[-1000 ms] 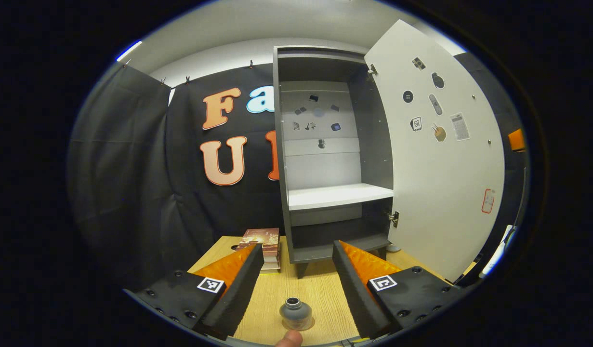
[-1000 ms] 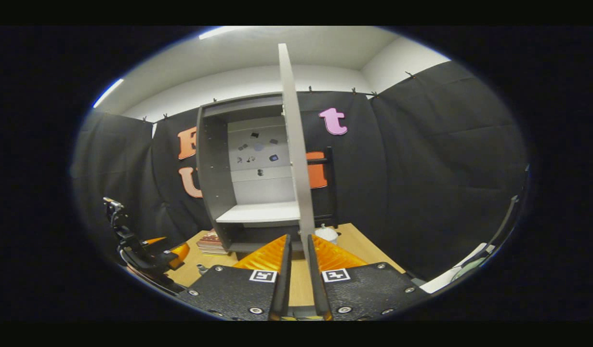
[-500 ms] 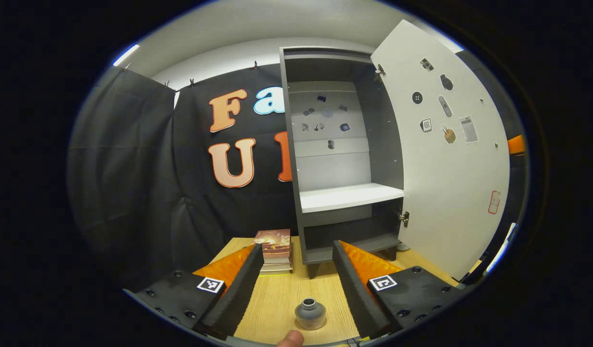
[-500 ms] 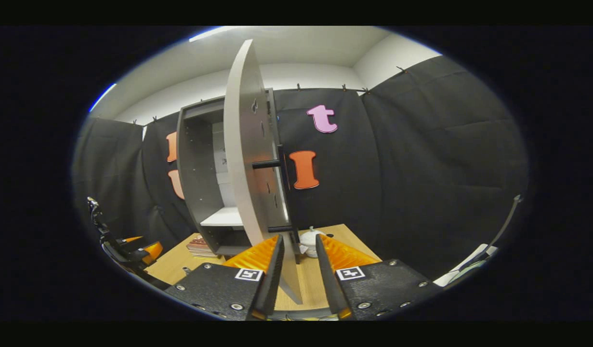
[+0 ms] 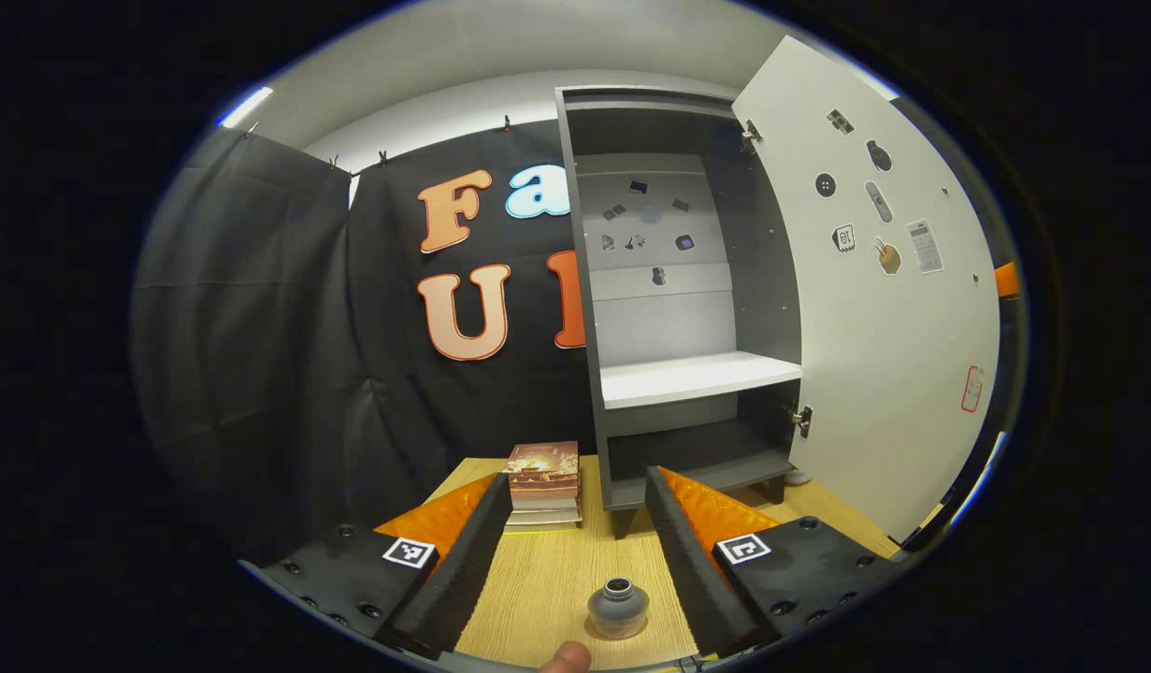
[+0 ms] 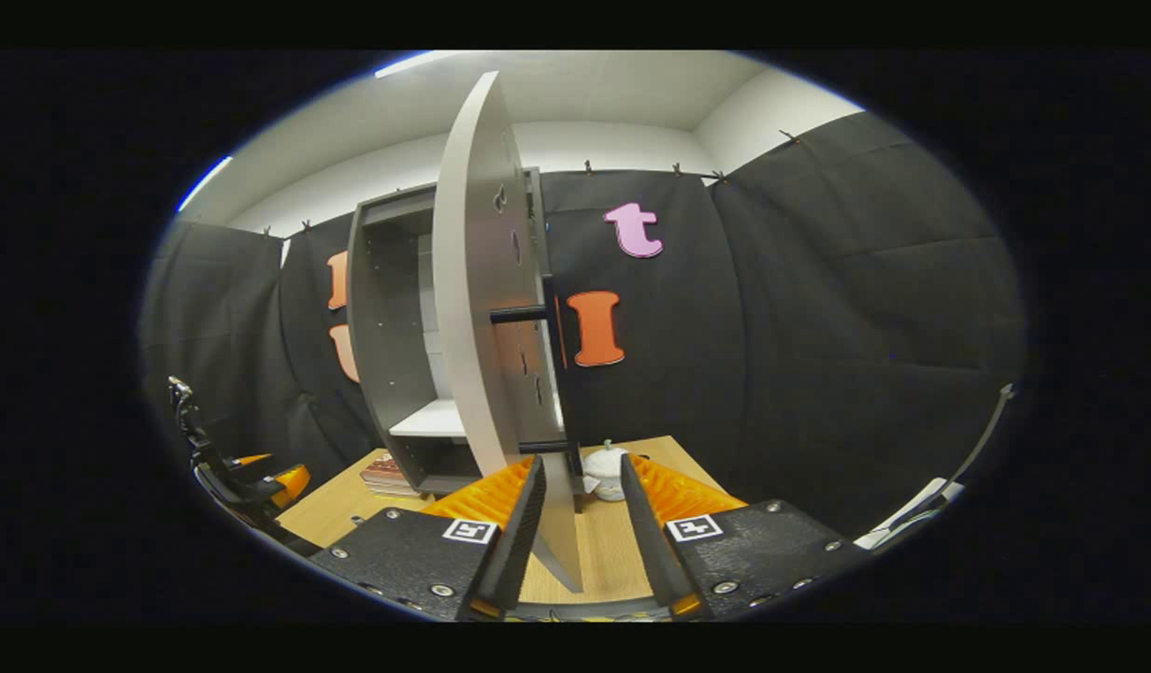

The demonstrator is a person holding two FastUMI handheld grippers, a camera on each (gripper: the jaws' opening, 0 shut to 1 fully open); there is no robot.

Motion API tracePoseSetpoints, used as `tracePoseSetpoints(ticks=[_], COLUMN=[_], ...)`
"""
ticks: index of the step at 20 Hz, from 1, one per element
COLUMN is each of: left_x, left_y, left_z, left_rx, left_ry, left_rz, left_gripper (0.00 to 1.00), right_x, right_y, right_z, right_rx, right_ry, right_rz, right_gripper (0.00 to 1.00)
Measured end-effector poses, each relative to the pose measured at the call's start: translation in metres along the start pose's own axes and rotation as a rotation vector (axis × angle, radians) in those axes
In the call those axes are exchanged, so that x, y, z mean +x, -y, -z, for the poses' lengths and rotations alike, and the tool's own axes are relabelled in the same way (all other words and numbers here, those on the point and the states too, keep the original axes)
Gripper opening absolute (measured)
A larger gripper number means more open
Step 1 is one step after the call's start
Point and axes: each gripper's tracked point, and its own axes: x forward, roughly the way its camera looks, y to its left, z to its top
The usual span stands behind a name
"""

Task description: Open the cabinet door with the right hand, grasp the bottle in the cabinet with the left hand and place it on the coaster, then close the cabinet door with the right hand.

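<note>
Grey bottle point(image 5: 618, 608) is stood on the near counter point(image 5: 556, 579), released between the wide left tool point(image 5: 575, 523); the door point(image 6: 481, 308) has been swung partway shut, straddled by the slightly widened right tool point(image 6: 575, 509).

Open door point(image 6: 477, 308) between right gripper's point(image 6: 575, 509) jaws

Wooden table point(image 5: 547, 579), light grain. On it: grey cabinet point(image 5: 673, 472) standing on short legs at the back, stack of books point(image 5: 542, 486) just left of the cabinet, small dark bottle point(image 5: 618, 608) upright near the front edge, small white round object point(image 6: 605, 465) behind the cabinet door.
</note>
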Motion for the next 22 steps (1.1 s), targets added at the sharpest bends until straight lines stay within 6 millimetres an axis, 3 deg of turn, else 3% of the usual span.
tracePoseSetpoints(ticks=[6, 7, 8, 11, 12, 13, 14, 16, 22], left_x=[0.004, 0.005, 0.006, 0.011, 0.012, 0.014, 0.015, 0.016, 0.019], left_y=[-0.004, -0.006, -0.007, -0.015, -0.017, -0.020, -0.024, -0.030, -0.061], left_z=[0.002, 0.001, 0.002, 0.004, 0.005, 0.007, 0.010, 0.013, 0.018], left_rx=[-0.001, -0.002, -0.004, -0.004, -0.003, -0.003, -0.006, -0.014, -0.017], left_ry=[0.001, 0.000, 0.001, -0.004, -0.008, -0.013, -0.020, -0.030, -0.030], left_rz=[0.003, 0.002, 0.000, -0.010, -0.014, -0.018, -0.023, -0.034, -0.088], left_gripper=[0.93, 0.94, 0.94, 0.93, 0.94, 0.94, 0.94, 0.94, 0.94], right_x=[0.002, 0.001, 0.002, 0.006, 0.008, 0.009, 0.011, 0.014, 0.042], right_y=[-0.028, -0.034, -0.041, -0.064, -0.071, -0.077, -0.085, -0.098, -0.133], right_z=[0.004, 0.004, 0.006, 0.009, 0.010, 0.010, 0.011, 0.013, 0.015], right_rx=[0.012, 0.015, 0.018, 0.017, 0.014, 0.014, 0.012, 0.015, 0.034], right_ry=[-0.001, -0.001, -0.001, -0.001, -0.001, 0.000, 0.002, 0.001, 0.008], right_rz=[-0.063, -0.080, -0.097, -0.146, -0.161, -0.175, -0.190, -0.218, -0.282], right_gripper=[0.52, 0.47, 0.52, 0.52, 0.47, 0.57, 0.52, 0.52, 0.57])
